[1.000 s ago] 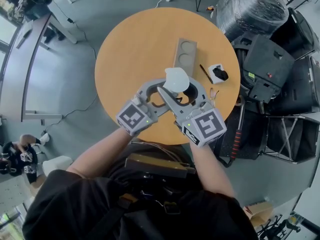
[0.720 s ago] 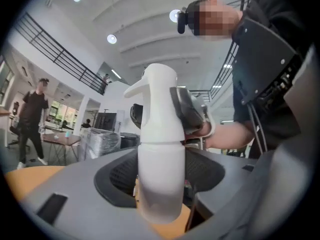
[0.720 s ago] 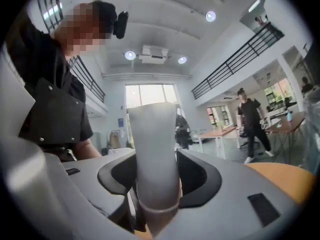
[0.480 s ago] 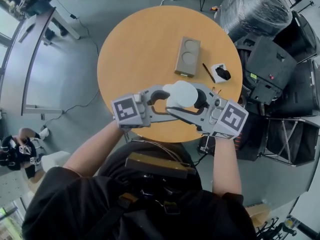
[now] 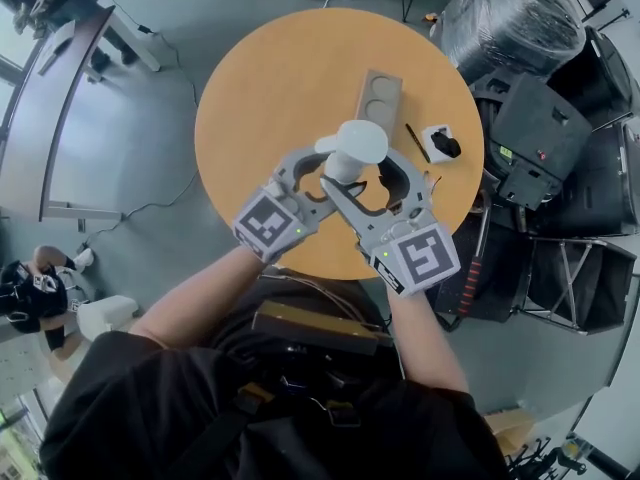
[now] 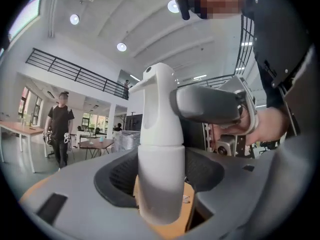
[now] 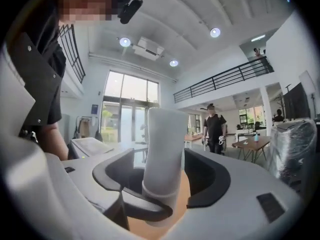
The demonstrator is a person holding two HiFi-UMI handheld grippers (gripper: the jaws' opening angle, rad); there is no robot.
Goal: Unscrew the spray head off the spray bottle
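Note:
A white spray bottle (image 5: 350, 146) hangs upright above the round wooden table (image 5: 250, 88). My left gripper (image 5: 322, 175) is shut on the bottle's body (image 6: 160, 169), with a dark pad on each side. The spray head (image 6: 157, 106) rises above it, nozzle to the left in the left gripper view. My right gripper (image 5: 365, 175) comes in from the other side at the height of the spray head (image 7: 165, 139). Its jaws have just been opening. The head stands between them with a gap on either side.
On the table beyond the bottle lie a tan block with two round recesses (image 5: 378, 96), a dark pen (image 5: 412, 145) and a small white holder with a black piece (image 5: 437, 145). Black cases (image 5: 555, 128) and a plastic-wrapped load (image 5: 505, 13) crowd the right side.
Half a second ago the two grippers stood spread wide to the left and right. Both have swung back toward my body, and the bottle sits slightly farther out over the table.

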